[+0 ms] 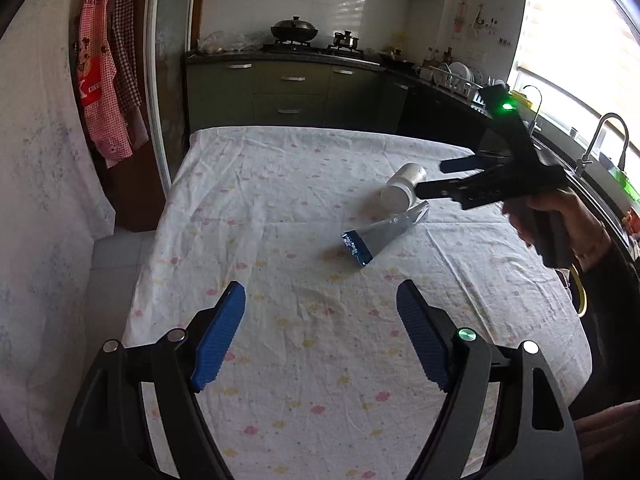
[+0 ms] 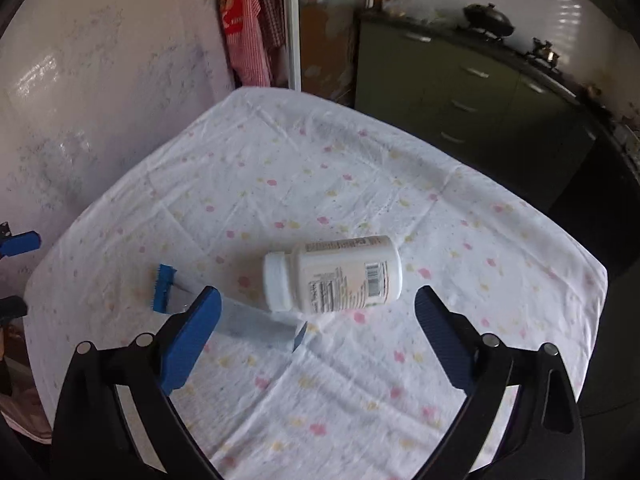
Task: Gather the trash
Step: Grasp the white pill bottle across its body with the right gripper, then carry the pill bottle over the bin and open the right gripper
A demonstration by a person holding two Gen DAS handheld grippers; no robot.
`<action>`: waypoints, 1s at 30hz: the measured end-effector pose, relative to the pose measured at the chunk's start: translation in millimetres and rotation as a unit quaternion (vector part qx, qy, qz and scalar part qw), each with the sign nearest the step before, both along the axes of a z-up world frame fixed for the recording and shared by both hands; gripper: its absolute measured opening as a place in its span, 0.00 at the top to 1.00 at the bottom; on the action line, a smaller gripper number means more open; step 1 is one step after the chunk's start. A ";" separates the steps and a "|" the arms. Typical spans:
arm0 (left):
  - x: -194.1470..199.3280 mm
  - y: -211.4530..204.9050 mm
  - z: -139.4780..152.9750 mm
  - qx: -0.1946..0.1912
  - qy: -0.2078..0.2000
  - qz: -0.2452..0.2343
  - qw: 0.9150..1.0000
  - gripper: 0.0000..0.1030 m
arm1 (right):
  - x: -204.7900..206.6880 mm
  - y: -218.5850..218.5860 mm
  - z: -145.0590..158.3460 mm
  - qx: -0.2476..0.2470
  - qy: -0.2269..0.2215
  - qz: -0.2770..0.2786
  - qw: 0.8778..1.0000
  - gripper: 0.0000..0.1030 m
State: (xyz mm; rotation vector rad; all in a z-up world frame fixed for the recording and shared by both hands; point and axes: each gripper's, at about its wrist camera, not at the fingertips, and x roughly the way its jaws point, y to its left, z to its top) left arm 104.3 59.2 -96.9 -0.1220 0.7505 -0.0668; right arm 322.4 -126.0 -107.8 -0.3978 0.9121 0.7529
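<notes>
white bottle [image 2: 332, 274] label print and barcode blurred, nothing legible

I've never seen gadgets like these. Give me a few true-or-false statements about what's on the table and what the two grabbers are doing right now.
1. The white bottle stands upright. False: it lies on its side on the tablecloth.
2. Both grippers are open. True: the left gripper and the right gripper each have their fingers spread, holding nothing.
3. The bottle's cap is off. False: a white cap closes it.
4. A clear wrapper with a blue end lies next to the bottle. True.
5. The right gripper is clamped on the wrapper. False: it hovers near the bottle and wrapper without gripping either.
</notes>
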 end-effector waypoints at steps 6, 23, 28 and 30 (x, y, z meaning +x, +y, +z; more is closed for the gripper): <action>4.0 -4.0 -1.3 0.000 0.004 -0.005 1.000 0.25 | 14.6 8.6 -12.1 -0.017 0.013 0.016 1.000 0.10; 8.7 -13.4 -8.0 -0.001 0.012 -0.013 1.000 0.25 | 14.2 4.3 -5.0 0.012 0.013 -0.022 1.000 0.22; 7.8 -21.2 -4.6 0.003 0.008 -0.021 1.000 0.25 | -8.8 -28.3 24.7 0.056 -0.004 -0.057 0.997 0.22; 8.5 -27.4 -3.5 0.005 0.008 -0.028 1.000 0.25 | -19.3 -45.8 34.0 0.065 -0.011 -0.078 0.995 0.22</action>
